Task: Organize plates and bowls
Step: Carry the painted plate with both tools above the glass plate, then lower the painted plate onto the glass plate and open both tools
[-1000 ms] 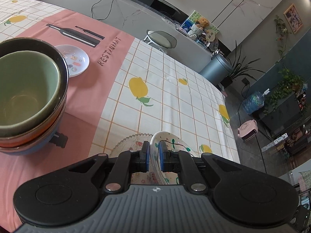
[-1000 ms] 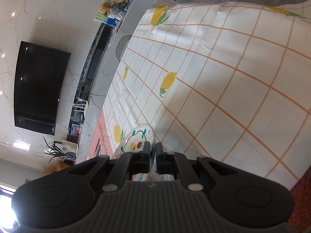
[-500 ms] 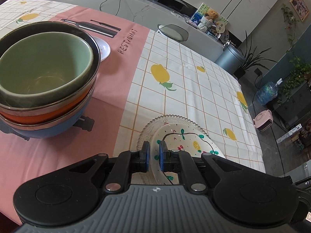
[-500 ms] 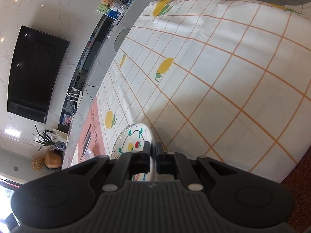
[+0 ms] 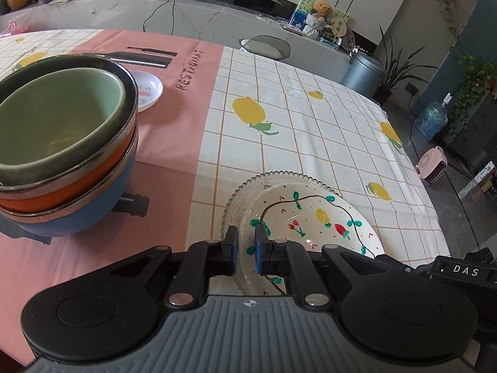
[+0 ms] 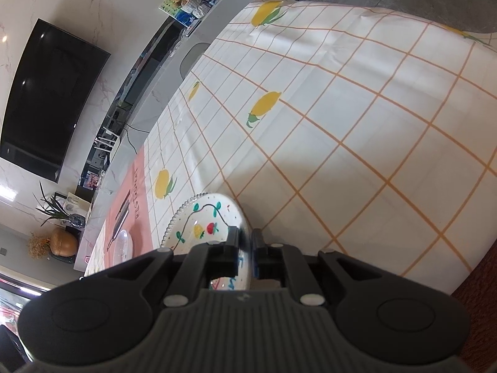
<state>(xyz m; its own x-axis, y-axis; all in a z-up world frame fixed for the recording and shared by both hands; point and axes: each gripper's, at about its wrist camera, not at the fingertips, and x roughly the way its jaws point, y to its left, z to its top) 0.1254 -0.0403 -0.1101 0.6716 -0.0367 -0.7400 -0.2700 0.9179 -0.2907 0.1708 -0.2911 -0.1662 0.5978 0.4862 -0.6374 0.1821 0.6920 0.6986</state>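
A white plate painted with fruit and vines (image 5: 310, 220) lies on a clear glass plate with a beaded rim (image 5: 245, 191). My left gripper (image 5: 246, 250) is shut on the painted plate's near left rim. My right gripper (image 6: 245, 248) is shut on the same plate's (image 6: 205, 220) other rim, with the glass plate's beaded edge (image 6: 174, 220) beneath it. A stack of bowls, green (image 5: 59, 121) in orange (image 5: 87, 183) in blue (image 5: 93, 214), stands to the left. A small white patterned dish (image 5: 147, 88) lies behind the stack.
The table wears a pink and white checked cloth with lemon prints (image 5: 248, 110). A chair back (image 5: 267, 45) stands at the far edge. The table's right edge (image 5: 435, 217) drops to the floor, where a pink heater (image 5: 431, 168) sits.
The painted plate has come down from tilted to nearly flat on the glass plate. Both grippers moved with it and keep hold of its rim.
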